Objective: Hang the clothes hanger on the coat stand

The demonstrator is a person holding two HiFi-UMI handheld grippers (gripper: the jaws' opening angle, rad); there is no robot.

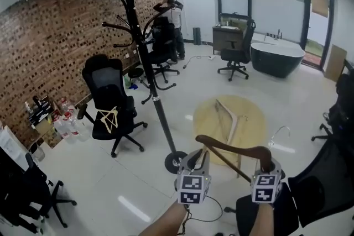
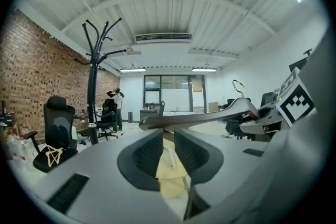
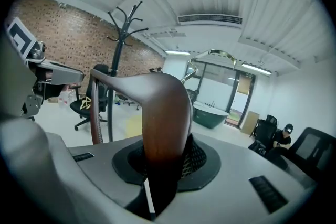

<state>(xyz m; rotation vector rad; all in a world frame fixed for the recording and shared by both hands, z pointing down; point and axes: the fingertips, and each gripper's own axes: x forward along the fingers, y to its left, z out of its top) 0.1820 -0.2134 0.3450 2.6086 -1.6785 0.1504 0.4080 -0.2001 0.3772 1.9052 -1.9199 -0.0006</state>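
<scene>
In the head view you hold the wooden hanger (image 1: 232, 148) in the air over the near edge of the round yellow table (image 1: 251, 113), with the coat stand (image 1: 145, 58) to its left. In the left gripper view, your left gripper (image 2: 168, 136) is released, its jaws apart, and the hanger's arm crosses just past their tips. In the right gripper view, your right gripper (image 3: 164, 157) is clenched on the hanger's other arm.

My right tongs (image 1: 267, 166) clamp the wooden hanger (image 1: 232, 147); its left end sits over my left tongs (image 1: 198, 158), coat stand (image 1: 145, 52) beyond.
</scene>
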